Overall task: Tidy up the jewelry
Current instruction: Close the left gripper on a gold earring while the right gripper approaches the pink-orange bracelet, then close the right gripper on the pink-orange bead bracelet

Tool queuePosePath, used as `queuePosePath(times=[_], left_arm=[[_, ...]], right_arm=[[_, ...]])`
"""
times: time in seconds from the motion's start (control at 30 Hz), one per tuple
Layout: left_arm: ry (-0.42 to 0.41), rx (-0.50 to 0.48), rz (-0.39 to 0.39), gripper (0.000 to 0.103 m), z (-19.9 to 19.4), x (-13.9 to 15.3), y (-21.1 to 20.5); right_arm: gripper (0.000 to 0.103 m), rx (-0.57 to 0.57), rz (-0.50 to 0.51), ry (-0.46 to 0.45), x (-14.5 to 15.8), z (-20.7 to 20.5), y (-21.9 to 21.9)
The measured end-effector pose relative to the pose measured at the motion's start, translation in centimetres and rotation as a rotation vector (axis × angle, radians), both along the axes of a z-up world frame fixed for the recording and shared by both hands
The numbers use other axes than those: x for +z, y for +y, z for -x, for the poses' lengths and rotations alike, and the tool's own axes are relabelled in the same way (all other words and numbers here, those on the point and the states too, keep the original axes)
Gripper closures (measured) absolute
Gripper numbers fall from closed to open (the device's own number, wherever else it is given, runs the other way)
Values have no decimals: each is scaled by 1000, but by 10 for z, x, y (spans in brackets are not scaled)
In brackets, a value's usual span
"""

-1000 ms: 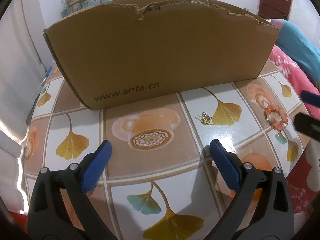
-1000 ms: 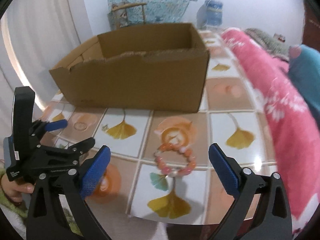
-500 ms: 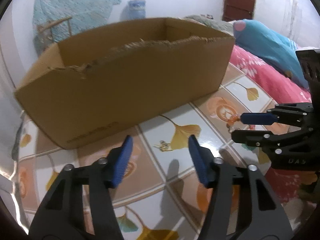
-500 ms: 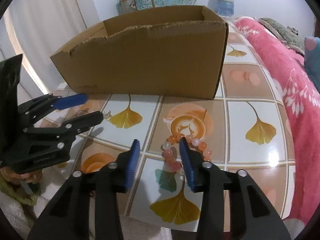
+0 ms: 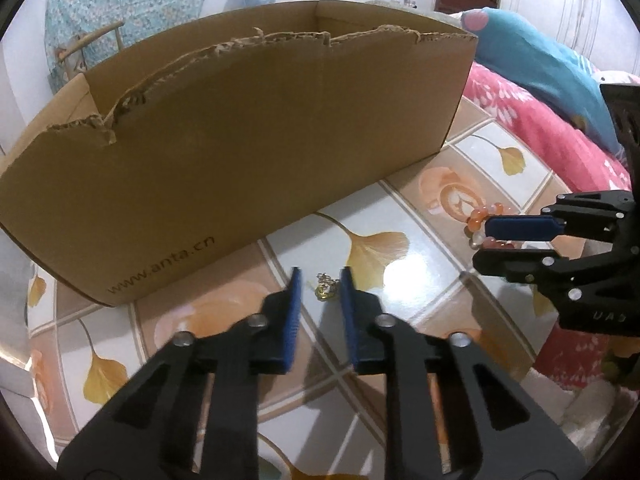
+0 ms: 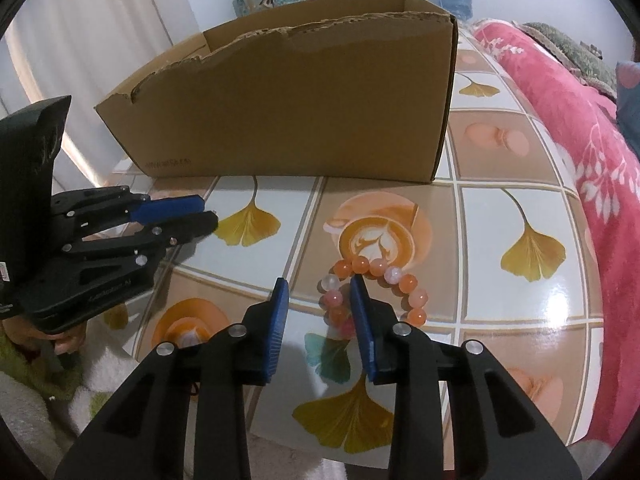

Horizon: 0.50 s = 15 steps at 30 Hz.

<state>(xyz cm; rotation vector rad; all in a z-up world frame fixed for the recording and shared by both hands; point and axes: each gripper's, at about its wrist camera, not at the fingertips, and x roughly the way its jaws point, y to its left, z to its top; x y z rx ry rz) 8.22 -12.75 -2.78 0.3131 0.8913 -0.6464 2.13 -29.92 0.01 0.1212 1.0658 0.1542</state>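
A small gold trinket lies on the tiled tabletop. My left gripper is low over it, jaws narrowly open with the trinket between the tips, not gripped. An orange and white bead bracelet lies on the table. My right gripper is down at it, partly open, with the bracelet's left side between the blue pads. The bracelet also shows in the left wrist view behind the right gripper. The left gripper shows in the right wrist view.
An open brown cardboard box stands at the back of the table; it also shows in the right wrist view. A pink floral blanket lies along the right. A blue pillow rests on it.
Both grippers have come down and forward to the tabletop and narrowed their jaws. The left one now straddles the gold trinket, the right one the bracelet's left side.
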Motion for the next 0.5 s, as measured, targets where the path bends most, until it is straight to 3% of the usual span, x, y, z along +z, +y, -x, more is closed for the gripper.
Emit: queuePosePath(times=[0.13,0.33,0.5], left_arm=[[-3,-6,-3,99,-2,1,3],[-7,-7,22,99,1,3,8],[-32,-14,57,99,4,11,11]], right_arm=[[72,-1,-1,1,0,-1,-2],[72,7,16,2,2,-2,0],[79,9,32,27,1,-3,4]])
